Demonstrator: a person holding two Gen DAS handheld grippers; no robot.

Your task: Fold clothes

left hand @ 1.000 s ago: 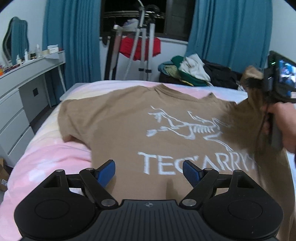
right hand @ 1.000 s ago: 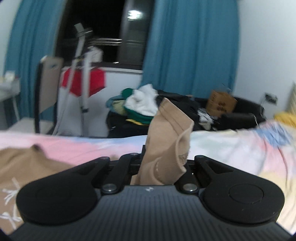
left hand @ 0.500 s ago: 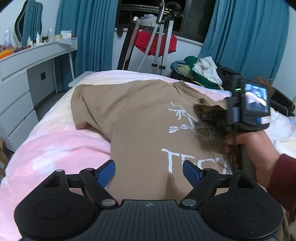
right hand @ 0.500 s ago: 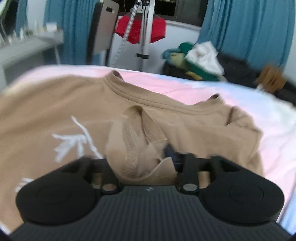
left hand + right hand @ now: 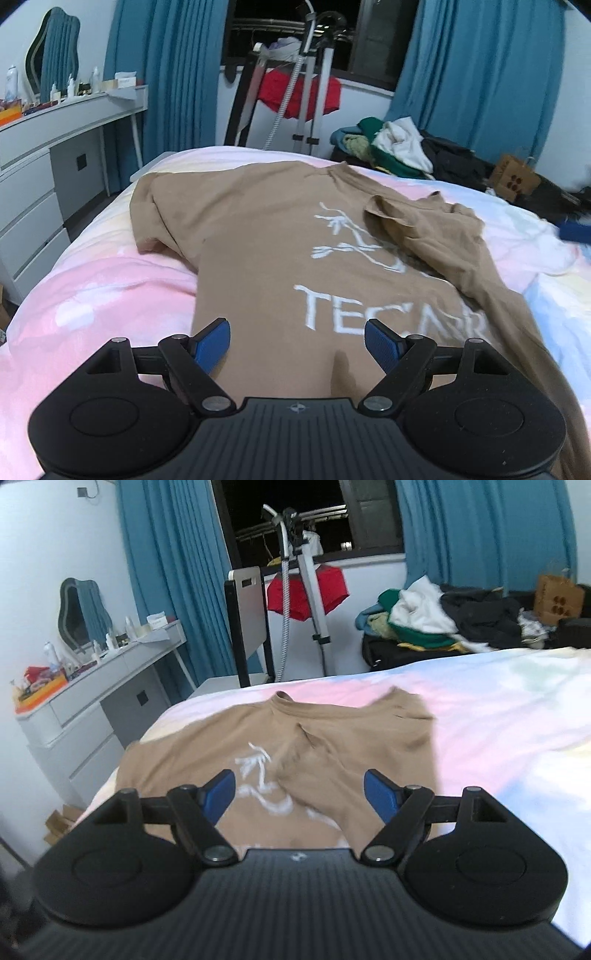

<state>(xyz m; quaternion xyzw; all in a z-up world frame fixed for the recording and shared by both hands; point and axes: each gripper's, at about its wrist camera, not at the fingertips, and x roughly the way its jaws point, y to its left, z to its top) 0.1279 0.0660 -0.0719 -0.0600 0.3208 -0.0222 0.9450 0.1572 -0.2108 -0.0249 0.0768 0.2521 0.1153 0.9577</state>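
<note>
A tan T-shirt point(image 5: 258, 236) with a white print lies flat on the bed, collar at the far end. Its right sleeve point(image 5: 417, 236) is folded inward over the print. The left sleeve point(image 5: 155, 214) lies spread out to the left. My left gripper point(image 5: 297, 345) is open and empty, above the shirt's near part. My right gripper point(image 5: 299, 794) is open and empty, above the shirt point(image 5: 332, 746) and clear of the folded sleeve point(image 5: 314, 753).
The bed point(image 5: 92, 295) has a pink, white and pale blue cover. A white dresser point(image 5: 44, 173) stands at the left. A garment steamer stand point(image 5: 310, 590) and a heap of clothes point(image 5: 424, 616) lie beyond the far edge of the bed.
My right gripper carried the right sleeve inward over the print, let it go and opened, then drew back. My left gripper stayed open over the shirt's near part.
</note>
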